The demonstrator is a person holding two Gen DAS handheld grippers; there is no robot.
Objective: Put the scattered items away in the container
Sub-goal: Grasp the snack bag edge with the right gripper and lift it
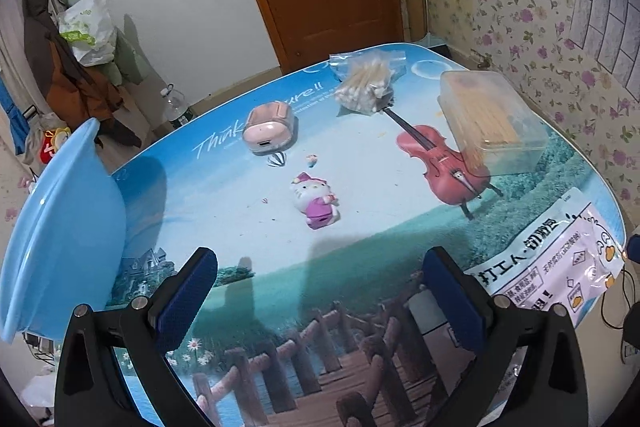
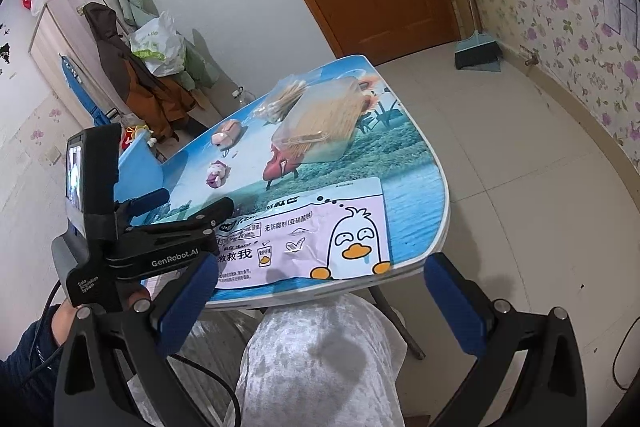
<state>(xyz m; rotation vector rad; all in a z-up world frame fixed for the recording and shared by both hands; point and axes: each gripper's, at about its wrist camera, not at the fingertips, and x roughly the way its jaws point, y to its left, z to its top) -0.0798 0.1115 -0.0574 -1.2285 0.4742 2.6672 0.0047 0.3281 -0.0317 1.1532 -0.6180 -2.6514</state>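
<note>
Scattered items, left wrist view: spread across table (image 1: 248, 227), none visible inside the shown part of blue basin (image 1: 60, 247), which overhangs the left table edge.
- Cat figurine (image 1: 316, 199) nearest, mid-table; pink case (image 1: 268, 131) beyond it; swab bag (image 1: 368, 83) at far edge; clear lidded box (image 1: 492, 123) far right; snack packet (image 1: 560, 267) near right.
- Left gripper (image 1: 318, 267): fingers wide apart, holding nothing, touching nothing, above the table and pointed at the figurine.
- Risks, as judgement: figurine small, rounded and glossy, so likely to squirt out of a pinch placed off-centre. Basin only partly supported, so liable to tip or slide off if struck on the rim or loaded on the overhanging side.

Right wrist view:
- Right gripper (image 2: 322, 267): fingers wide apart, empty, off the near table edge above a lap in pale fabric (image 2: 320, 359), just short of the snack packet.
- Left gripper seen from the side, over the near-left table, likewise spread and empty.
- Risks, as judgement: packet flat and crinkly, with its near edge about level with the table edge; hard to get a finger under, easy to push away or drag off. Swab bag limp, may sag and snag the box when lifted. Both tools close together near the packet, so a clash is possible.
</note>
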